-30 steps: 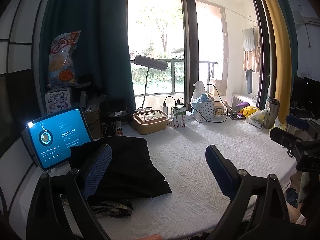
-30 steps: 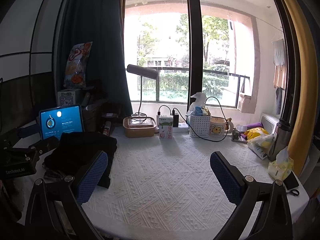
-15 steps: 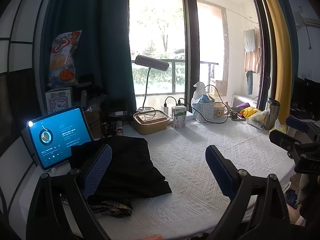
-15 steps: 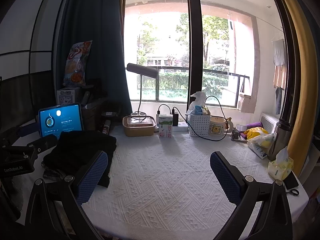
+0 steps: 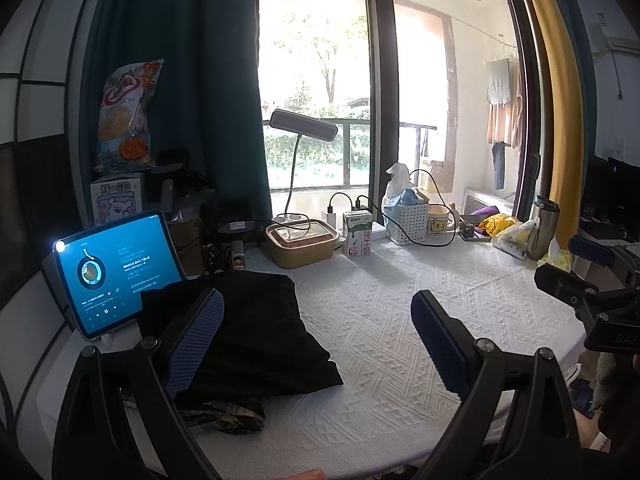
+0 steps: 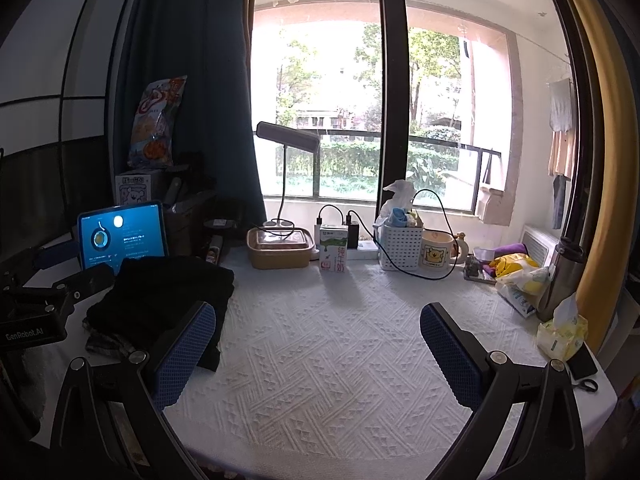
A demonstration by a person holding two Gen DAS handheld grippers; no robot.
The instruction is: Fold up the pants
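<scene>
The table [image 6: 320, 360], covered in a white textured cloth, runs left to right in front of me, with clutter along its far edge by the window. The black pants [image 5: 256, 328] lie bunched in a heap at the near-left part of the table, resting on a plaid garment [image 5: 224, 416] whose edge shows beneath them; a lit tablet [image 5: 116, 272] stands just beyond on the far left.

My left gripper [image 5: 316, 340] hangs above the near edge with its jaws wide apart and nothing held; its left finger overlaps the heap in view, though contact cannot be confirmed. My right gripper [image 6: 318, 348] is likewise spread wide and empty, over bare cloth in the table's middle.

Finding: the pants [image 6: 160, 300] lie to the left of both tools, directly ahead of the left one and well left of the right. In my judgement the left gripper is nearer. The heap's long axis appears to run near to far, but bunching makes this uncertain.
</scene>
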